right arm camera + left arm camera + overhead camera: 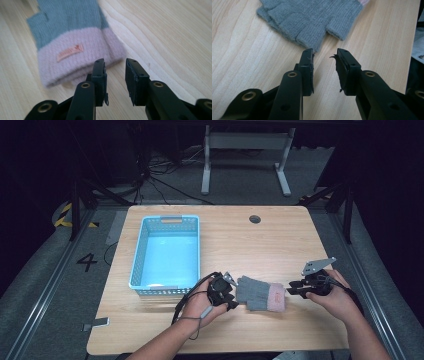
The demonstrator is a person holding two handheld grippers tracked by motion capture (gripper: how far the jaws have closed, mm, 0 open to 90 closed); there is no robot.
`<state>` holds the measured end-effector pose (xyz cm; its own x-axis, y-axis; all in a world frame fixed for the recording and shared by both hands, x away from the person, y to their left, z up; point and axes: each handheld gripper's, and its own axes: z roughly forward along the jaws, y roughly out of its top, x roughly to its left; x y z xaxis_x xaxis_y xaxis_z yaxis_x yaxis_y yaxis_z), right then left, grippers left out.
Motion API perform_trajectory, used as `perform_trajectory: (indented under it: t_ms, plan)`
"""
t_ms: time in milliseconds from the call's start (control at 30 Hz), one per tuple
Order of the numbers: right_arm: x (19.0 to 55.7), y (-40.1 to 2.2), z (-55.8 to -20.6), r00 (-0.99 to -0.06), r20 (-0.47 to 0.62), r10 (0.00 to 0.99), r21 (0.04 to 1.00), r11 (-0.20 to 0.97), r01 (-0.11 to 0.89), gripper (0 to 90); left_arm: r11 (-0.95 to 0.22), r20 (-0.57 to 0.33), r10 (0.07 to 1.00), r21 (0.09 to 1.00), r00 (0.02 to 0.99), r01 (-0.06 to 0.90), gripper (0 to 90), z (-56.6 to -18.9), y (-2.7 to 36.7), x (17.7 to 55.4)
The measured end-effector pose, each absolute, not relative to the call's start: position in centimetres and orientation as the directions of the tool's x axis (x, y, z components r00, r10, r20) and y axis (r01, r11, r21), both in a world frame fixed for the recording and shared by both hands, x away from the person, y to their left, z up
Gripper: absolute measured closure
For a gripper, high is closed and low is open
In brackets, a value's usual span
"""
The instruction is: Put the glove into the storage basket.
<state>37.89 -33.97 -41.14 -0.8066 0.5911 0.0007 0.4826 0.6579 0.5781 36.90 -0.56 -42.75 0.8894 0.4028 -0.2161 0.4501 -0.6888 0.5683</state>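
Observation:
A grey knitted fingerless glove (257, 293) with a pink cuff lies flat on the wooden table (270, 240), near the front edge. My left gripper (233, 296) is at the glove's finger end, open, its tips just short of the grey finger stubs (309, 37). My right gripper (292, 288) is at the cuff end, also open. In the right gripper view the pink cuff (75, 57) with a small orange label sits just beyond the left jaw. Both gripper views show bare wood between the jaws.
A light blue plastic basket (167, 254) stands on the left half of the table, behind my left hand. A round cable hole (255, 219) is near the far edge. The person's forearms come in from the bottom.

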Motion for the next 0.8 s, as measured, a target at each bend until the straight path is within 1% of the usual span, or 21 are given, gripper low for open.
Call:
perform_trajectory:
  t_ms: [100,233,400,667,733,800]
  plan:
    - [38.1,-34.1,-41.7,-0.808,0.019,0.589,0.567,0.659,0.494,68.4,-0.687,-0.224,0.413,0.561,0.883,0.463,67.3,-43.0,-0.6,37.2]
    - [38.3,-33.7,-42.0,-0.828,0.012,0.561,0.554,0.686,0.472,67.4,-0.686,-0.224,0.431,0.549,0.874,0.478,67.2,-43.4,-0.7,37.5]
    - [38.4,-33.7,-42.3,-0.844,0.013,0.537,0.546,0.703,0.456,64.6,-0.688,-0.238,0.431,0.537,0.870,0.488,67.1,-44.0,-1.2,37.9]
    - [38.5,-33.1,-42.3,-0.852,0.002,0.524,0.545,0.714,0.440,65.3,-0.697,-0.231,0.435,0.524,0.870,0.488,68.2,-44.4,-1.9,38.2]
    - [38.5,-32.8,-42.4,-0.857,-0.007,0.515,0.537,0.725,0.431,65.9,-0.704,-0.214,0.437,0.523,0.874,0.481,71.4,-44.6,-2.1,38.2]
    - [38.5,-32.7,-42.4,-0.861,-0.012,0.508,0.538,0.729,0.423,67.5,-0.705,-0.209,0.442,0.521,0.872,0.482,78.1,-44.6,-2.1,38.2]
